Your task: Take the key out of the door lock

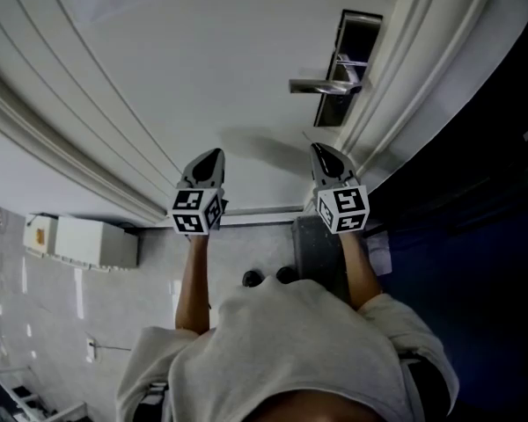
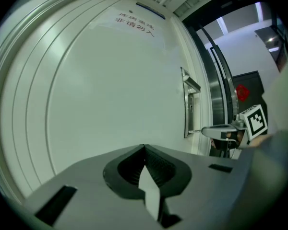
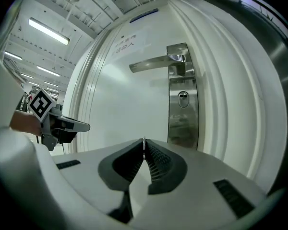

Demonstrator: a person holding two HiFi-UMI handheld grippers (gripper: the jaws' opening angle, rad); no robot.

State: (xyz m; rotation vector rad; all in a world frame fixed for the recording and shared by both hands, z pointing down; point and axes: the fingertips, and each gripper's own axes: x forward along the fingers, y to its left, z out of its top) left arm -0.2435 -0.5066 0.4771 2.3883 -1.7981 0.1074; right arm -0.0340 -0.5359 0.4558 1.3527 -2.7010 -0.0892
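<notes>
The white door [image 1: 202, 69] carries a steel lock plate [image 3: 182, 104] with a lever handle [image 3: 153, 63] pointing left. Below the handle sits the small oval lock [image 3: 183, 98]; I cannot make out the key in it. The head view shows the handle [image 1: 321, 85], and the lock is hidden under it. My right gripper [image 1: 321, 152] is shut and empty, short of the door and below the handle. Level with it on the left is my left gripper [image 1: 211, 156], also shut and empty and facing bare door. The left gripper view shows the plate [image 2: 187, 104] edge-on, with the right gripper [image 2: 221, 131] beside it.
Ribbed frame mouldings [image 1: 396, 86] run down the door's right side, with a dark opening [image 1: 475, 200] beyond. A printed sign [image 3: 126, 42] is stuck high on the door. Tiled floor [image 1: 35, 306] and a white box [image 1: 88, 240] lie at lower left.
</notes>
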